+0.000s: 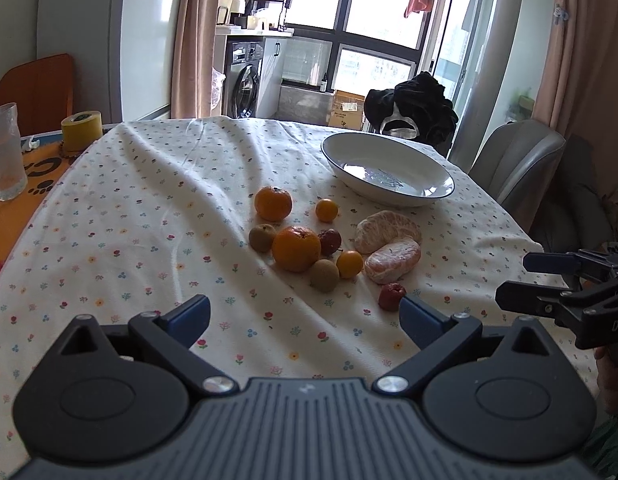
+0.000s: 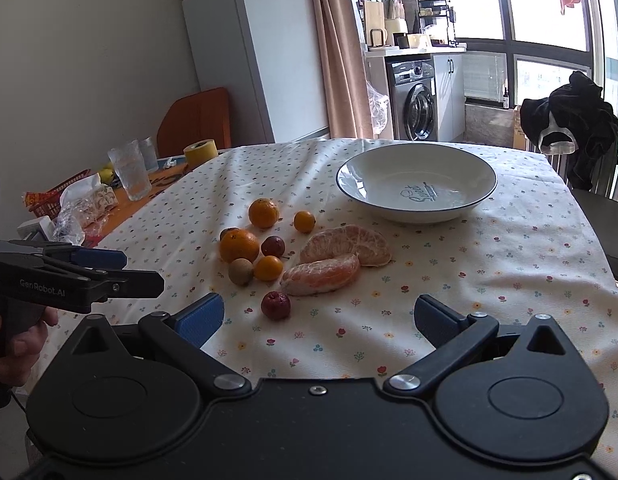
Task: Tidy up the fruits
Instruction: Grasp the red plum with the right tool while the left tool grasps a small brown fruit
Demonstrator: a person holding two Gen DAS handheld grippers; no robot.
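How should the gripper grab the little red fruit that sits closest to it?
Probably from above, closing the right gripper across the round middle of the small red fruit. It lies alone on the tablecloth, apart from the peeled citrus piece, so both its sides are free; its dimpled top looks harder to pinch.

Table w/ floral cloth point(image 2: 469, 264) (wrinkled) carries fruits point(image 2: 305, 256) & bowl point(image 2: 416, 213).
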